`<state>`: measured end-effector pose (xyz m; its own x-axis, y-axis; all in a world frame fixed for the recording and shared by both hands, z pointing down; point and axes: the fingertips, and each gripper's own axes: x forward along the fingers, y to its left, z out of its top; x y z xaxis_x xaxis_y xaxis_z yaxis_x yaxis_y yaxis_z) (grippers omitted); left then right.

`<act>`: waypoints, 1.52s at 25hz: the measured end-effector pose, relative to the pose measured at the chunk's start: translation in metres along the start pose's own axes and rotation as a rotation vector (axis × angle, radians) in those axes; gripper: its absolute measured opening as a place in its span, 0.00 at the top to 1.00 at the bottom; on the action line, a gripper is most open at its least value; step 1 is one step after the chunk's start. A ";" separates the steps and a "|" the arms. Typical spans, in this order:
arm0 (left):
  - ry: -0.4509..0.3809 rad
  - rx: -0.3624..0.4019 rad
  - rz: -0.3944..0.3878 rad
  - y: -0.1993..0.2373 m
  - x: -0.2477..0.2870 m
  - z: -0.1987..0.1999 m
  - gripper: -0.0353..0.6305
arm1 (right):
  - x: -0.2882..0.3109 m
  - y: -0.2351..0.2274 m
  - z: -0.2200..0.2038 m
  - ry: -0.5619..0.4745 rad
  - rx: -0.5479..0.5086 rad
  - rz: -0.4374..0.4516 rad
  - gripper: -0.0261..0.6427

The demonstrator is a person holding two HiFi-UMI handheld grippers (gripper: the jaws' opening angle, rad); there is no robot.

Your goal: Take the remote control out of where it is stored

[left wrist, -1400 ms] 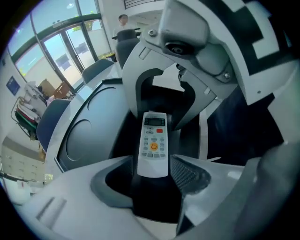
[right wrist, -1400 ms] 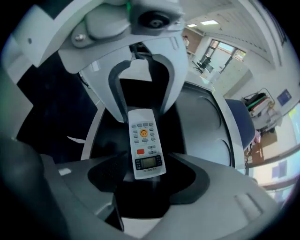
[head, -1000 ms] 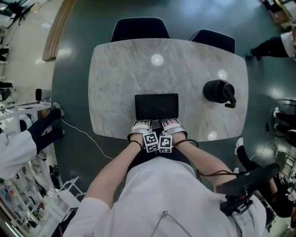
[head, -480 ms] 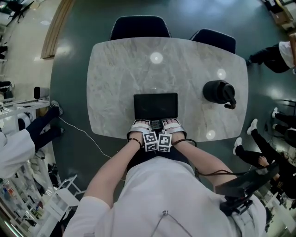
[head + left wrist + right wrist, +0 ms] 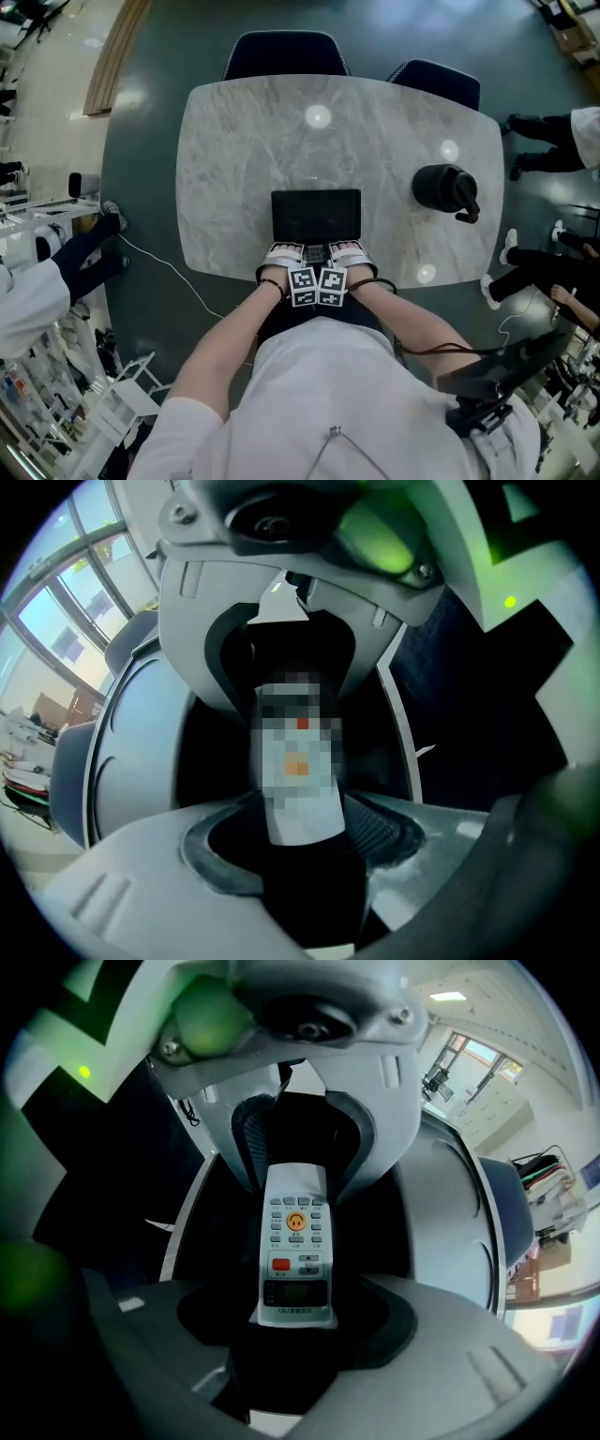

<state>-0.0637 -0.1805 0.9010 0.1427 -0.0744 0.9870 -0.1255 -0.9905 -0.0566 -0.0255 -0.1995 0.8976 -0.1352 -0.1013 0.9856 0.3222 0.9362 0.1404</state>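
Note:
The white remote control (image 5: 296,1246) hangs in the air between my two grippers, which point at each other. Its display end sits between my right gripper's (image 5: 295,1335) dark pads; its far end sits in the left gripper (image 5: 295,1143) opposite. In the left gripper view the remote (image 5: 298,789) runs from my left gripper (image 5: 305,860) up into the right gripper (image 5: 291,663). In the head view both grippers (image 5: 303,279) (image 5: 334,279) are side by side at the table's near edge, just in front of a black rectangular case (image 5: 316,216). The remote is mostly hidden there.
The grey marble table (image 5: 234,159) also carries a black jug (image 5: 445,186) at the right. Two dark chairs (image 5: 286,56) (image 5: 436,80) stand at the far side. People stand at the right (image 5: 544,127) and at the left (image 5: 56,272).
Both grippers and the remote have stayed in place. Only the people at the right have shifted their legs.

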 end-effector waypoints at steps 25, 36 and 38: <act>-0.030 0.004 0.103 0.049 -0.061 0.011 0.57 | -0.058 -0.049 -0.003 -0.051 0.073 -0.113 0.57; 0.003 0.148 0.498 0.150 -0.223 0.020 0.58 | -0.214 -0.158 0.009 -0.064 0.121 -0.520 0.57; 0.004 0.162 0.575 0.171 -0.254 0.026 0.58 | -0.242 -0.179 0.007 -0.056 0.124 -0.596 0.57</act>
<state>-0.0959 -0.3336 0.6372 0.0925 -0.6039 0.7917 -0.0305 -0.7964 -0.6039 -0.0571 -0.3401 0.6331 -0.3091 -0.6052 0.7336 0.0651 0.7561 0.6512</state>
